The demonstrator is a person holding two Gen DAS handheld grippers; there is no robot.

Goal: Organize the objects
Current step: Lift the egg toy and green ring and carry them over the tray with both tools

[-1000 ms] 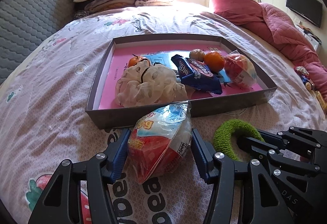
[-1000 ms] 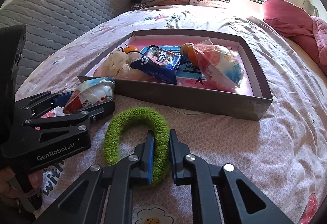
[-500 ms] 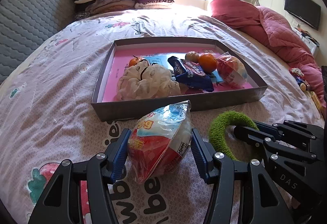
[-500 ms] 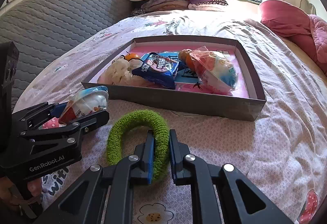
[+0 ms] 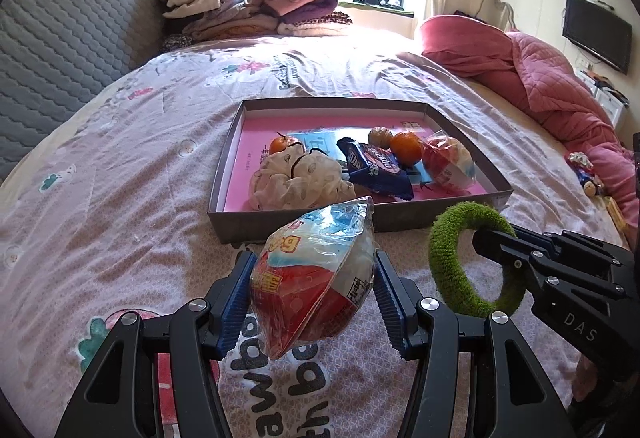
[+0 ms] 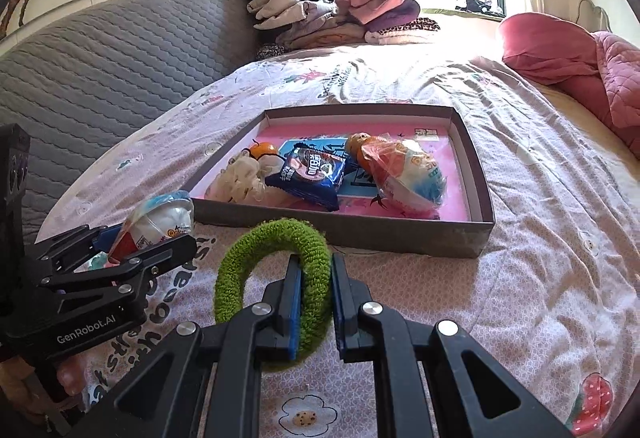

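My left gripper (image 5: pixel 314 280) is shut on a wrapped red, white and blue toy egg (image 5: pixel 316 278), held above the bed in front of the grey tray (image 5: pixel 304 226). In the right wrist view this egg (image 6: pixel 158 224) shows at the left between the left gripper's (image 6: pixel 160 234) fingers. My right gripper (image 6: pixel 312 292) is shut on a fuzzy green ring (image 6: pixel 272 238), which hangs clear of the bedsheet; the ring (image 5: pixel 452 266) also shows at the right of the left wrist view. The tray (image 6: pixel 476 194) holds a second toy egg (image 6: pixel 408 174), a blue snack pack (image 6: pixel 312 174), oranges and a crumpled white bag (image 6: pixel 240 182).
The tray lies on a pink patterned bedsheet (image 5: pixel 120 190). A grey quilted headboard (image 6: pixel 100 70) stands at the left, folded clothes (image 5: pixel 248 6) at the far end, a pink quilt (image 5: pixel 552 86) at the right. A small toy (image 5: pixel 588 178) lies by the quilt.
Both grippers have risen and drawn back from the tray, lifting the egg and the green ring off the bedsheet. The tray now looks smaller and farther away.
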